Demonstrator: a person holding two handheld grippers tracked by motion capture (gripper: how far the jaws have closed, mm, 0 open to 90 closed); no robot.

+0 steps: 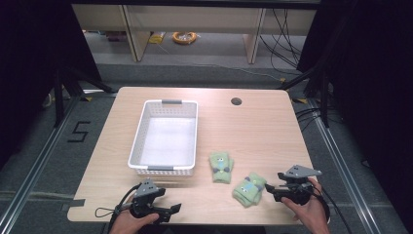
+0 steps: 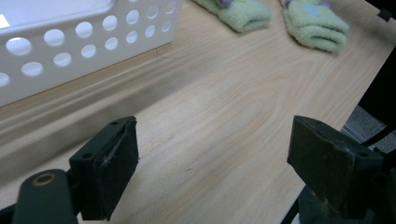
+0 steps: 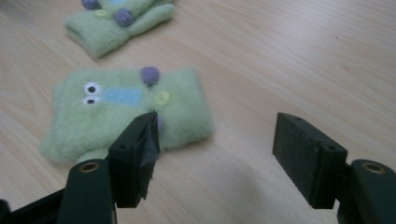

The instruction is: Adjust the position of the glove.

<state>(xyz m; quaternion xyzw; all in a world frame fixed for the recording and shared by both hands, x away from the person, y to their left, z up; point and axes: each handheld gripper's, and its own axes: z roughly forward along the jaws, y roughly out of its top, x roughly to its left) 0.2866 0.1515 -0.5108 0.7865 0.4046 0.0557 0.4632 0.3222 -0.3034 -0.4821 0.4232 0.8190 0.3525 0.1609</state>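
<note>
Pale wood table (image 1: 258, 131), dark floor around it. Right gripper (image 1: 272, 187) sits just beside the near green mitten (image 1: 249, 188), jaws spread wide, nothing held; left gripper (image 1: 170, 209) likewise released, near the white basket (image 1: 141, 139). Risk: the fleece is soft and lies flat, so a shallow pinch may catch only the top layer and slip, or shove the mitten off the front edge. Second mitten (image 1: 221, 167) lies near the basket; both fuzzy, with googly eyes, purple pom-poms.

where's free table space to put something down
Bare wood lies right of the white basket, up to the round hole, and along the table's far edge. The near right is crowded: two green mittens beside the right gripper.
</note>
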